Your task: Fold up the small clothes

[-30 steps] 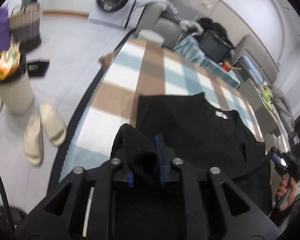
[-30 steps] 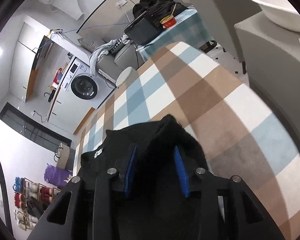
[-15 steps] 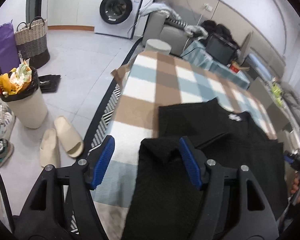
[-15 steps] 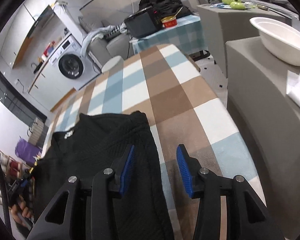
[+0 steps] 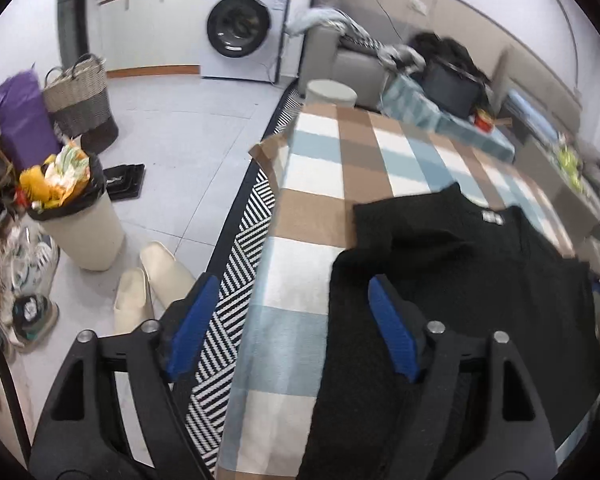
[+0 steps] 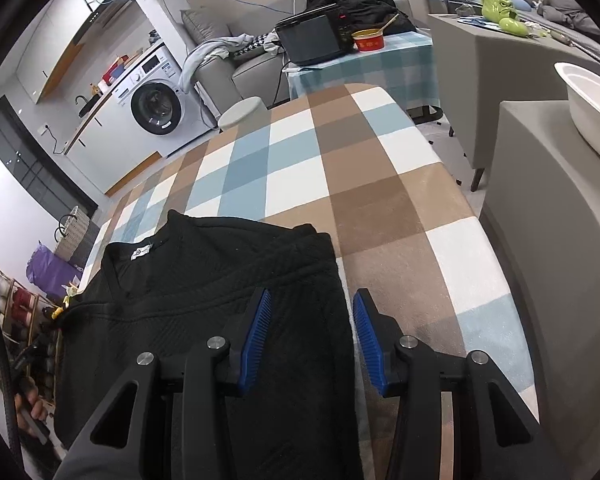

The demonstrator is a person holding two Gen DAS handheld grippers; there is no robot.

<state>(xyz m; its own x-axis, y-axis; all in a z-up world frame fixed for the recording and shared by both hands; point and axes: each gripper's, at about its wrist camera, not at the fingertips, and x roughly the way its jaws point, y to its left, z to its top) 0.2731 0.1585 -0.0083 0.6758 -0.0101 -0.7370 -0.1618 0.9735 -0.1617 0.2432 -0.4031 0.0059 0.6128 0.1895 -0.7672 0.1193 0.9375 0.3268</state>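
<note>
Left wrist view: the left gripper [image 5: 288, 322] is seen spread wide, with nothing between its blue pads [image 5: 392, 338]. One pad hangs beyond the worktop's edge above the striped rug [image 5: 236, 264], the other over the near left edge of the black top [image 5: 460, 280]. The black top is laid flat on the checked worktop [image 5: 340, 168], collar and white label [image 5: 492, 216] at its far end. Both sides appear to have been turned inward, judged from the doubled layers along each edge, so that a narrow strip is formed.

In the right wrist view the right gripper [image 6: 308, 336] is held partly open and empty, straddling the right folded edge of the black top [image 6: 204, 288]: the left pad is over the cloth, the right pad over bare checked worktop [image 6: 380, 184]. Whether the pads touch the fabric cannot be told. The label [image 6: 140, 253] is seen at the collar, far left of that gripper.

Both grippers seem to be placed at the hem end, opposite the collar, probably because the next fold would be made lengthwise, hem carried toward the collar. The knit looks soft and thick, so a doubled edge may slip or spring open if only one layer is pinched.
</note>
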